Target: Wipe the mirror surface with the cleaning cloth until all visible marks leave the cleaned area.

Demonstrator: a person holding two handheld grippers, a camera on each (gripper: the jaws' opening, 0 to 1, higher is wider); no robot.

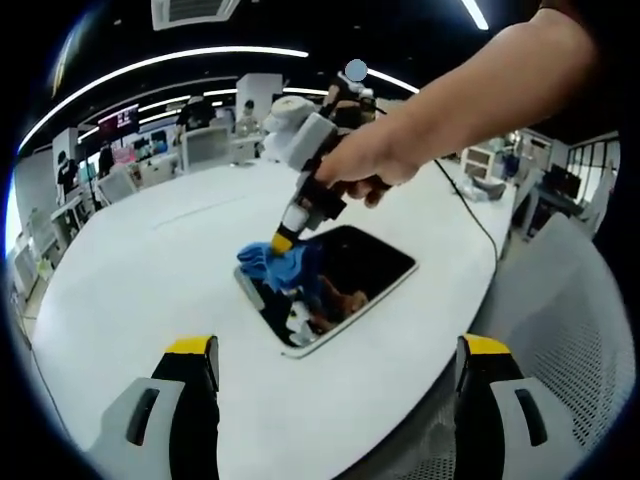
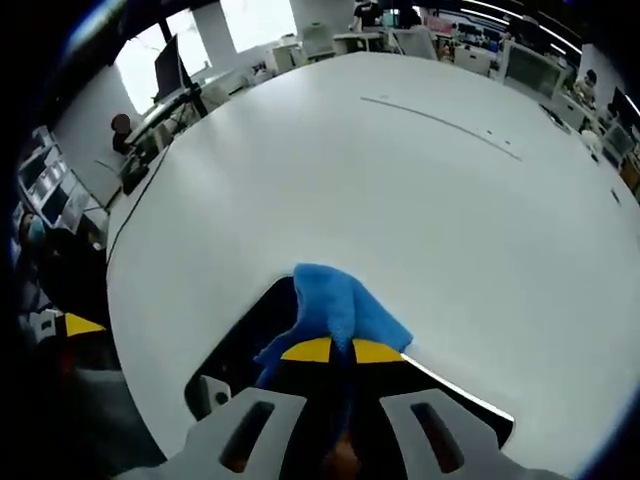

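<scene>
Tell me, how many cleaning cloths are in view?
1. The blue cloth lies on the mirror, pinched in the right gripper, which presses it on the glass.

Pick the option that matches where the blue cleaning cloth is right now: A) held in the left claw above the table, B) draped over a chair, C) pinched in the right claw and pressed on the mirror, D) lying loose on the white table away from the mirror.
C: the right claw is shut on the blue cloth, pressing it onto the mirror lying on the white table.
</scene>
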